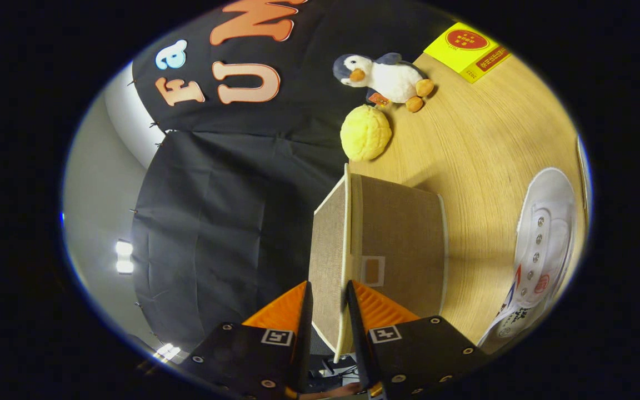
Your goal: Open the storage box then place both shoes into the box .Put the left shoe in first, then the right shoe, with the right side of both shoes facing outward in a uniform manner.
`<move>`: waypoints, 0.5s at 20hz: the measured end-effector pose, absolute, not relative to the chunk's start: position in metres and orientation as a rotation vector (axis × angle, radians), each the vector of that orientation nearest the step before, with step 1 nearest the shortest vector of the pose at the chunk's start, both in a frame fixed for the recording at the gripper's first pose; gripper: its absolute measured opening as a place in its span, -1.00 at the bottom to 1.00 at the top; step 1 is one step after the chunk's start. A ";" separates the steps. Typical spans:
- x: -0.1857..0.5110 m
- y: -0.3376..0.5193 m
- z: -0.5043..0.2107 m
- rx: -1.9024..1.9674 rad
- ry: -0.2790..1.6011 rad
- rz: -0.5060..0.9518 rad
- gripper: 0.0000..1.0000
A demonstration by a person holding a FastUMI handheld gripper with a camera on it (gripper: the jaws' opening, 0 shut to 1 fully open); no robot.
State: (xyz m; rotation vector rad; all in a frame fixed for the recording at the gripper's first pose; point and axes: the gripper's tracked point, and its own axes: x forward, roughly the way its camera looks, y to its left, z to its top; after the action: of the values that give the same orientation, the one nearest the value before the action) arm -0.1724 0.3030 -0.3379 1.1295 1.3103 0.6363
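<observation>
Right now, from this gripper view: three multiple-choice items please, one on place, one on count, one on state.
1. Where is the yellow ball?
A. on the table between the penguin toy and the box
B. inside the box
C. on the shoe

2. How many shoes are in view?
A. one
B. two
C. three

3. What are the tongs doing?
A. wide open above the table
B. closed on the box lid
C. holding the shoe

Answers:
1 A: the ball lies on the wood just past the box, below the penguin toy.
2 A: a single white shoe lies beside the box.
3 B: both fingers pinch the raised lid edge.
</observation>
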 end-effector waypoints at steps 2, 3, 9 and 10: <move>-0.180 0.301 -0.366 1.024 1.377 0.563 -0.44; -0.184 0.302 -0.375 1.008 1.403 0.542 -0.51; -0.170 0.307 -0.348 1.105 1.387 0.503 -0.99; -0.170 0.308 -0.341 1.104 1.381 0.512 -0.98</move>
State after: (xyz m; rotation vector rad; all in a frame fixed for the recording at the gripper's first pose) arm -0.1696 0.3077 -0.3415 1.1039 1.3808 0.5115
